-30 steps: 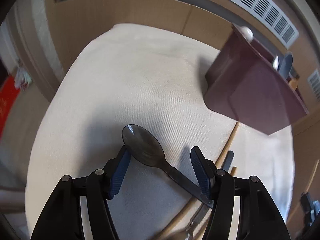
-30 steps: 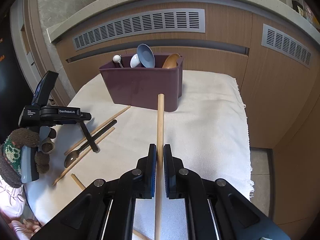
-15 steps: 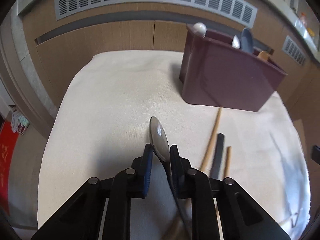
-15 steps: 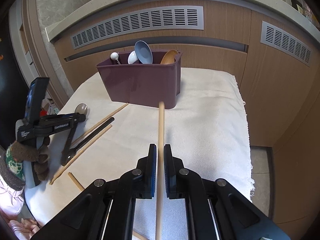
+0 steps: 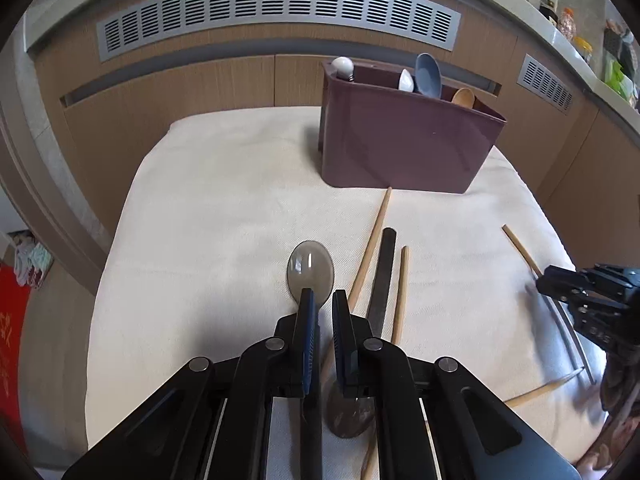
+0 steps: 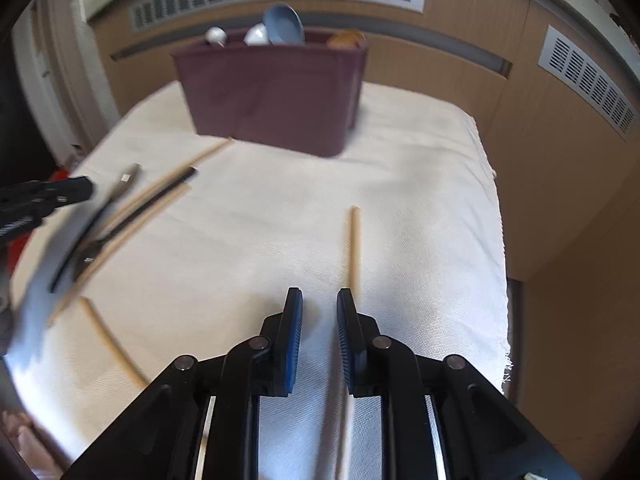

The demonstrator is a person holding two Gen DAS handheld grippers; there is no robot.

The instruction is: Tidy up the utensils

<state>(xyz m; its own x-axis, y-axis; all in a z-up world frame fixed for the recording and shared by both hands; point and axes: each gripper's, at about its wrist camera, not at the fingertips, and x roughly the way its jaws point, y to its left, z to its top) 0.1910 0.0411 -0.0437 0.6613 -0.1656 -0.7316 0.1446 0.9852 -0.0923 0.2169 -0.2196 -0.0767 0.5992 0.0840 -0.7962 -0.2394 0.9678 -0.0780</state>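
Wood-panelled cabinets with grey vent grilles are backing a cream cloth-covered table, and a maroon plastic utensil caddy is standing at its far side, already holding several spoons.

From the left gripper the caddy is lying ahead and somewhat to the right, with clear cloth between. Its jaws are pressed together on the neck of a dark grey metal spoon, whose bowl is pointing forward past the fingertips and whose handle is running back under the tool, so its long axis is lining up roughly with the way to the caddy. Judging by this, the left hand is the one placed to carry its piece there, and a lift and tip to vertical is what that move seems to be calling for.

The right gripper is opening its jaws; a pale wooden chopstick is lying lengthwise just outside the right-hand pad, not between the pads, pointing toward the caddy. 3 more long pieces are resting beside the spoon.
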